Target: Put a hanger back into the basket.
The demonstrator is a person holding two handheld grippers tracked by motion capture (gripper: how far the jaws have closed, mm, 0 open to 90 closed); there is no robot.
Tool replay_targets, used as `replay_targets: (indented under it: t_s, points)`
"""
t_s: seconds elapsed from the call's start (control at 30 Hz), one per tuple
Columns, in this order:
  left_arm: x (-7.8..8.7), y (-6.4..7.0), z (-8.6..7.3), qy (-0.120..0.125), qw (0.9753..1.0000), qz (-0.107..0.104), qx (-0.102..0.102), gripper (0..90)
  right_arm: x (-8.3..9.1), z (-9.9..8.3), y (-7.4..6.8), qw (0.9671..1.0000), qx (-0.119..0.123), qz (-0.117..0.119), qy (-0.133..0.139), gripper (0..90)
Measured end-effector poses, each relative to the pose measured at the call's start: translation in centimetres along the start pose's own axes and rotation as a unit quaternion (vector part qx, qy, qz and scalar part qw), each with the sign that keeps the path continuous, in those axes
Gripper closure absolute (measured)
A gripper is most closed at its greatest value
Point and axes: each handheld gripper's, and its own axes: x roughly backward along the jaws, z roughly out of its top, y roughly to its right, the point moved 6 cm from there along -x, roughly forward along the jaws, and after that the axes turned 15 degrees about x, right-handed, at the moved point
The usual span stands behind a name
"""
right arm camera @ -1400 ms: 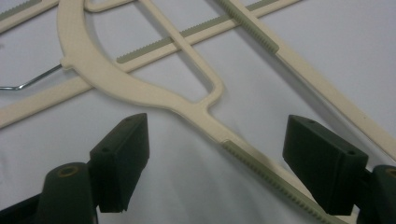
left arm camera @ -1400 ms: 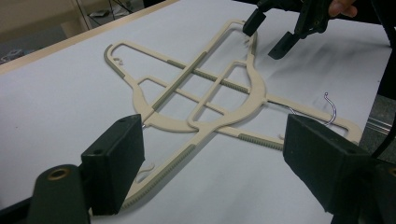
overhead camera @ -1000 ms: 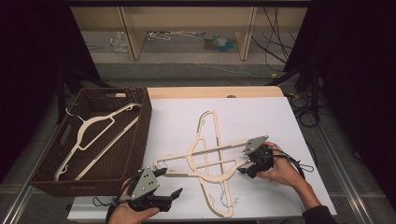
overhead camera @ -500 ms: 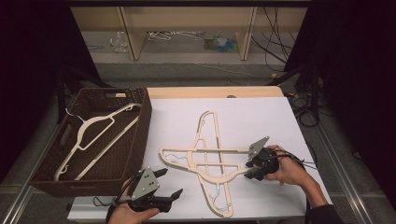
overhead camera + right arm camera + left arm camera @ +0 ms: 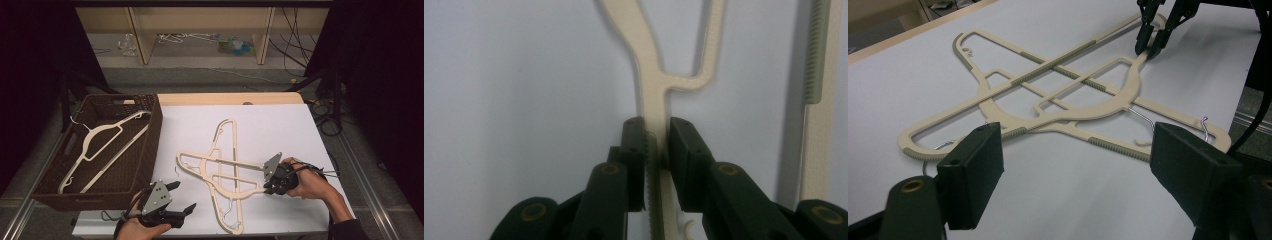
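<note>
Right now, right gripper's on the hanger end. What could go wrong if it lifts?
1. The right gripper pinches only the tip of the top hanger, so it may swivel or slip.
2. That hanger crosses the lower hanger; hooks could snag and drag it.
3. The left gripper hangs open, supporting nothing.

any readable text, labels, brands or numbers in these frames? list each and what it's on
None readable.
Hangers on the sheet: no print or embossing visible.
Hanger in the brown basket: plain, though too small to rule out fine marks.
Left gripper and right gripper: no markings visible.
Shelf clutter: too small and blurred to read.
</note>
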Motion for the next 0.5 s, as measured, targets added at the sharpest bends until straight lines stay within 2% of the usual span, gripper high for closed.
replay_targets:
  t_s: [0.03,0.07,0.1,0.13,0.3,0.33,0.37,0.47,0.5]
  points:
    - [0.0,-0.1,0.0,-0.002,1.0000,0.005,-0.007,21.5,0.0,0.0,0.0,1.0000,0.000,0.000,0.000,78.3]
    - [0.0,-0.1,0.0,-0.001,1.0000,0.004,-0.005,21.5,0.0,0.0,0.0,0.9999,0.010,0.002,-0.004,78.9]
    - [0.0,-0.1,0.0,-0.002,1.0000,0.003,-0.008,21.5,0.2,0.1,-0.1,0.9996,0.029,0.000,-0.007,79.7]
    - [0.0,-0.1,0.0,-0.003,1.0000,0.003,-0.009,21.5,0.3,0.1,-0.1,0.9994,0.033,-0.004,-0.010,79.7]
    - [-0.1,-0.1,-0.1,-0.005,0.9999,0.002,-0.010,21.5,0.8,-0.1,-0.1,0.9991,0.041,-0.003,-0.006,79.8]
    - [-0.1,0.0,-0.1,-0.006,1.0000,-0.001,-0.001,21.5,1.1,-0.2,0.0,0.9993,0.037,-0.007,0.001,79.9]
    - [-0.1,0.0,-0.1,-0.006,1.0000,-0.001,-0.001,21.6,1.1,-0.2,0.0,0.9993,0.037,-0.007,0.001,79.9]
    - [-0.2,-0.1,-0.1,-0.006,0.9999,0.001,-0.012,21.6,1.5,-0.3,-0.1,0.9994,0.033,-0.004,0.009,79.9]
    - [-0.2,0.0,-0.1,-0.007,0.9999,0.001,-0.009,21.7,1.8,-0.2,-0.3,0.9990,0.041,0.002,0.017,80.0]
